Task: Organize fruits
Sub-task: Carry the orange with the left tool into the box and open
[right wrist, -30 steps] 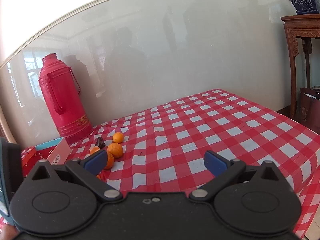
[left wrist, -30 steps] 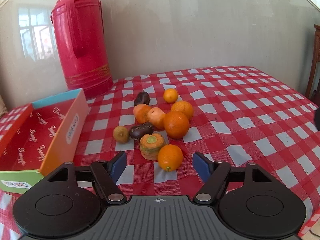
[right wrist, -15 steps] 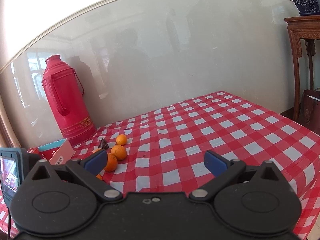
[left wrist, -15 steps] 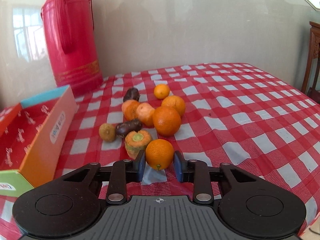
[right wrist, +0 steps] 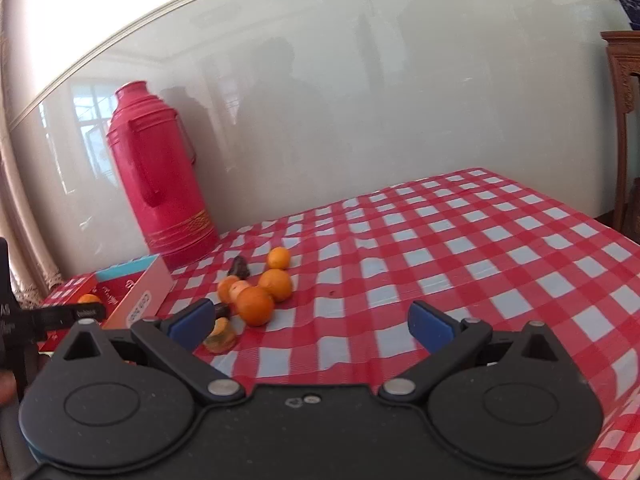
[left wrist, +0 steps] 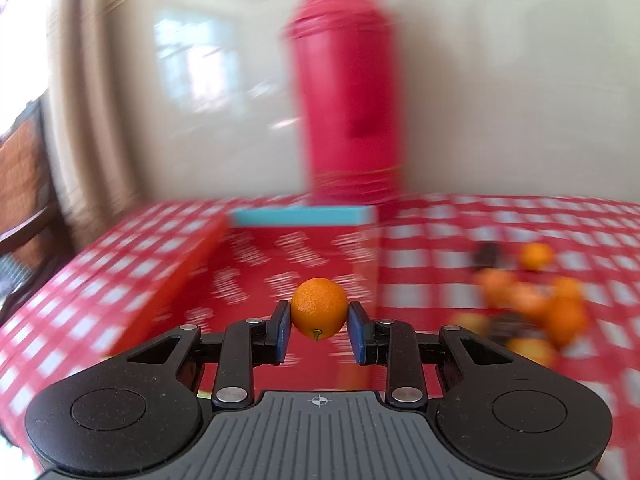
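Observation:
My left gripper (left wrist: 318, 326) is shut on a small orange (left wrist: 319, 308), its blue pads pressing both sides, and holds it in the air over the open red box (left wrist: 280, 256). The right wrist view shows that same orange (right wrist: 89, 299) and the left gripper's black fingers (right wrist: 72, 314) above the box (right wrist: 136, 292) at far left. The remaining fruit pile (right wrist: 256, 298) of oranges and dark pieces lies on the checked cloth; it is blurred at the right of the left wrist view (left wrist: 532, 304). My right gripper (right wrist: 312, 320) stands open above the cloth, nothing between its pads.
A tall red thermos (right wrist: 160, 176) stands against the wall behind the box, also in the left wrist view (left wrist: 346, 92). The red-and-white checked tablecloth (right wrist: 460, 248) stretches right of the pile. Dark wooden furniture (right wrist: 624, 120) stands at the far right beyond the table edge.
My left gripper closed on the nearest orange, lifted it from the pile and swung left over the red box. The right gripper drifted slightly and stayed open.

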Available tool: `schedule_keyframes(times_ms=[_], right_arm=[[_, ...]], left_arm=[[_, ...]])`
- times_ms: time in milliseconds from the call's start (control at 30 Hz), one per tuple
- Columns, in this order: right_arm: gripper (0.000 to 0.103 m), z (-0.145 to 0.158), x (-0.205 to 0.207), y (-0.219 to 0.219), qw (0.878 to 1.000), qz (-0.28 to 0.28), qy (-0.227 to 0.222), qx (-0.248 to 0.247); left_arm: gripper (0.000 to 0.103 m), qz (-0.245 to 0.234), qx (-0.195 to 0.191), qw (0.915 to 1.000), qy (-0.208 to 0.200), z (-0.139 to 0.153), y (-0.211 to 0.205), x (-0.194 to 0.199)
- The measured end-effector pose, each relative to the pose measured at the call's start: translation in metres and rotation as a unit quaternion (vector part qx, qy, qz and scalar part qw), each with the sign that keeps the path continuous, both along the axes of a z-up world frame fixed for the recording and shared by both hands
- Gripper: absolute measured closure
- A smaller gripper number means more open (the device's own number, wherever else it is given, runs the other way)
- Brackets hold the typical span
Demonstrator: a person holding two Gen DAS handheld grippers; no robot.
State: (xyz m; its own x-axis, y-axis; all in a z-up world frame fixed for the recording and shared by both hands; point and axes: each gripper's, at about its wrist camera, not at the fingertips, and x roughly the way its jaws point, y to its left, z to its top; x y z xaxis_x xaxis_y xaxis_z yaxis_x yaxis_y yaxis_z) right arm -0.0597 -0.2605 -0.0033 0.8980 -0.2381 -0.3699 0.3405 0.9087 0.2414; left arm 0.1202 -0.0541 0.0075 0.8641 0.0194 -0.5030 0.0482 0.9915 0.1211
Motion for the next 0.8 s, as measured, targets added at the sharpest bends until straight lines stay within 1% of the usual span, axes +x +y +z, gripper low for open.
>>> schedule_keyframes(times_ms=[133,200,267,333,367,400,467,567,633,667,700,733,767,800], right_arm=[[0.006,-0.002,0.014,0.015,1.000,0.022,0.009,-0.007],[0.006,-0.005,0.023,0.023,0.999,0.030,0.020,-0.013],[0.006,-0.008,0.035,0.030,0.998,0.040,0.036,-0.017],[0.006,-0.011,0.048,0.037,0.997,0.049,0.053,-0.024],[0.006,-0.013,0.054,0.040,0.996,0.057,0.061,-0.023],[0.006,-0.013,0.060,0.042,0.996,0.064,0.065,-0.018],[0.006,-0.014,0.070,0.045,0.994,0.079,0.071,-0.008],[0.006,-0.015,0.088,0.051,0.992,0.095,0.078,-0.016],[0.013,-0.015,0.102,0.057,0.991,0.100,0.086,-0.034],[0.016,-0.016,0.108,0.060,0.990,0.102,0.090,-0.044],[0.021,-0.018,0.114,0.061,0.989,0.104,0.097,-0.049],[0.023,-0.019,0.120,0.062,0.988,0.107,0.103,-0.050],[0.023,-0.021,0.124,0.062,0.987,0.108,0.106,-0.047],[0.025,-0.023,0.127,0.062,0.987,0.106,0.110,-0.045]], left_arm=[[0.072,0.075,0.000,0.9962,0.043,-0.011,0.040,0.033],[0.072,0.101,-0.013,0.9923,0.070,-0.017,0.057,0.045],[0.072,0.109,-0.014,0.9913,0.072,-0.018,0.066,0.048],[0.069,0.103,-0.026,0.9915,0.075,-0.018,0.073,0.046],[0.059,0.102,-0.032,0.9915,0.074,-0.017,0.075,0.044],[0.045,0.103,-0.036,0.9916,0.070,-0.016,0.077,0.043],[0.032,0.091,-0.065,0.9912,0.071,-0.013,0.084,0.041],[0.031,0.084,-0.080,0.9914,0.061,-0.008,0.087,0.033],[0.030,0.077,-0.088,0.9917,0.052,-0.004,0.091,0.027],[0.029,0.074,-0.089,0.9922,0.045,-0.001,0.093,0.024],[0.018,0.075,-0.084,0.9929,0.036,0.002,0.095,0.021],[0.011,0.085,-0.072,0.9934,0.025,0.005,0.096,0.016],[0.003,0.096,-0.063,0.9934,0.010,0.009,0.098,0.011],[0.002,0.102,-0.059,0.9930,-0.005,0.012,0.102,0.007]])
